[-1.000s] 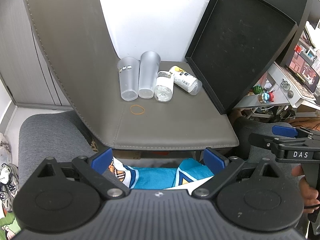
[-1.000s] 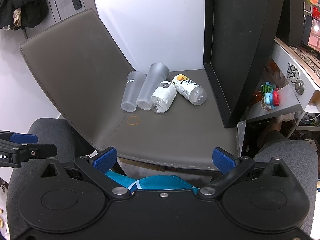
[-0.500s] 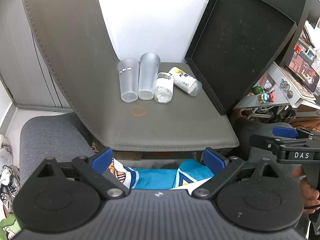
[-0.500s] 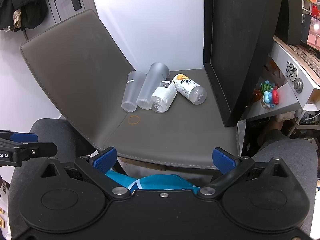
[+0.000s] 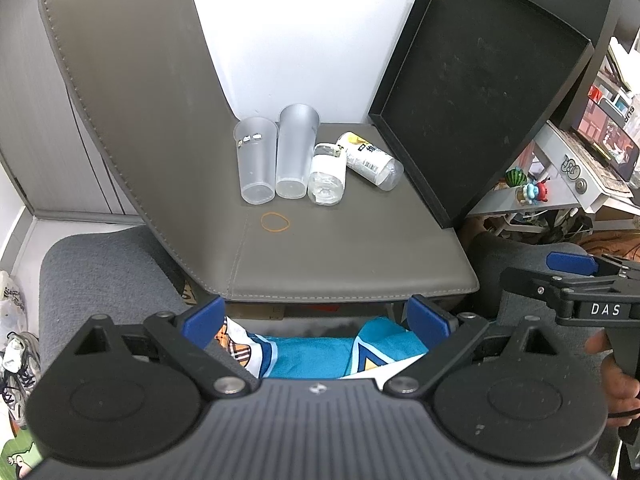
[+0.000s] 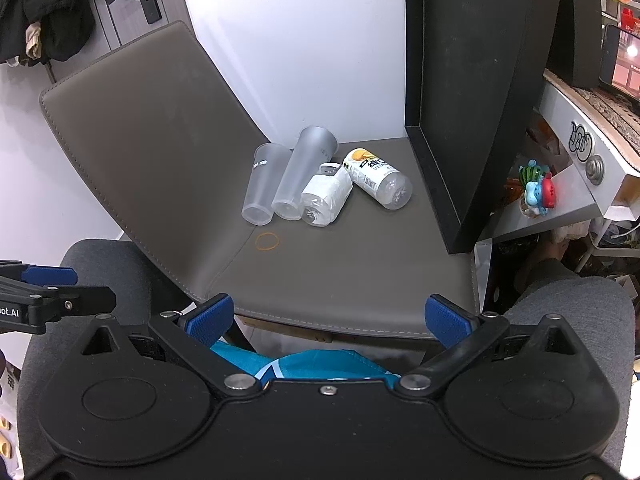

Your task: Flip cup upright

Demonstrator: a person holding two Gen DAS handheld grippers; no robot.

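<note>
Nearest the cameras, the left claw [image 5: 316,320] and right claw [image 6: 327,316] both hang with blue fingers wide apart, holding nothing, just short of the chair seat [image 5: 360,256]. Farther on lies a rubber band [image 5: 274,222]. Beyond it, two frosted cups [image 5: 256,166] lie on their sides, touching, bases toward the cameras, beside two fallen bottles [image 5: 327,178]. A black tray [image 5: 476,100] leans at the right.

The left gripper [image 5: 316,316] is held level, its blue-padded fingers [image 5: 202,317] spread wide with nothing between them; the right gripper [image 6: 328,316] sits beside it to its right, likewise spread and empty.
</note>
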